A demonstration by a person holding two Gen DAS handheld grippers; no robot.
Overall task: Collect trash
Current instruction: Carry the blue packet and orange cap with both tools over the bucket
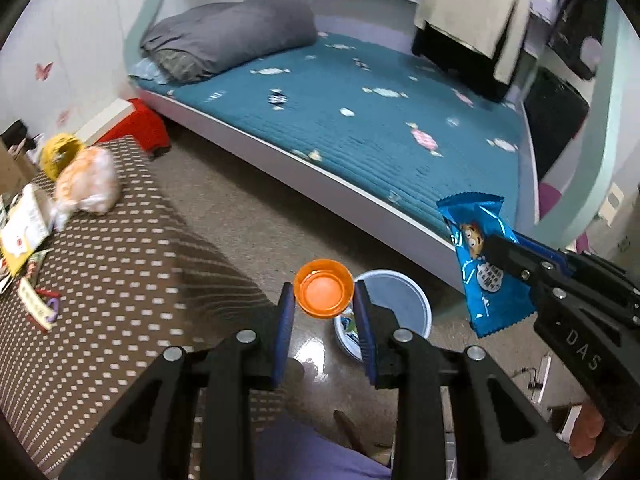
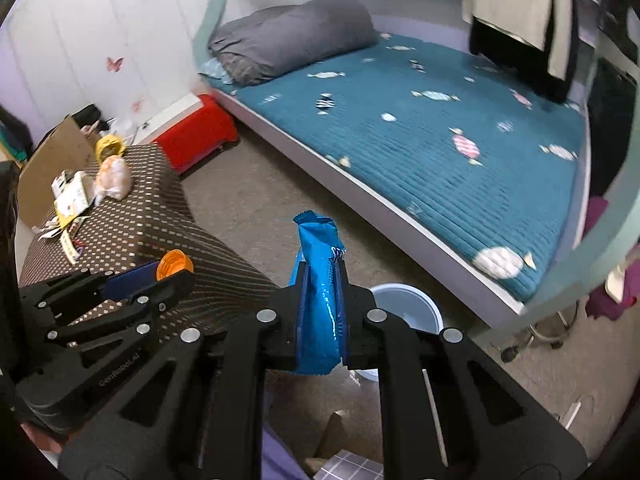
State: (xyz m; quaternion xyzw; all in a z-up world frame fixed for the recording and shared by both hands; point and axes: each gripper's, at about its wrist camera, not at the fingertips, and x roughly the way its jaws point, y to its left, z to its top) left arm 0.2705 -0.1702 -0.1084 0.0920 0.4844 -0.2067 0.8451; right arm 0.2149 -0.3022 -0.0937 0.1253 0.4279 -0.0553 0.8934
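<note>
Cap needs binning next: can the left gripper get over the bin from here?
Probably yes. The left gripper, shut on the orange cap, hangs beside the bin with nothing between.

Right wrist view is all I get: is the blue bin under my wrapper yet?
Observer: Not quite. In the left wrist view the blue wrapper in the right claw hangs to the right of the bin, over the floor.
Operator: Anything in the bin?
Observer: Yes, some white and green packaging lies at its bottom.
Operator: What is the orange thing in the left claw?
Observer: An open, empty orange cap, its hollow side facing the left camera, between the left claw pads.
</note>
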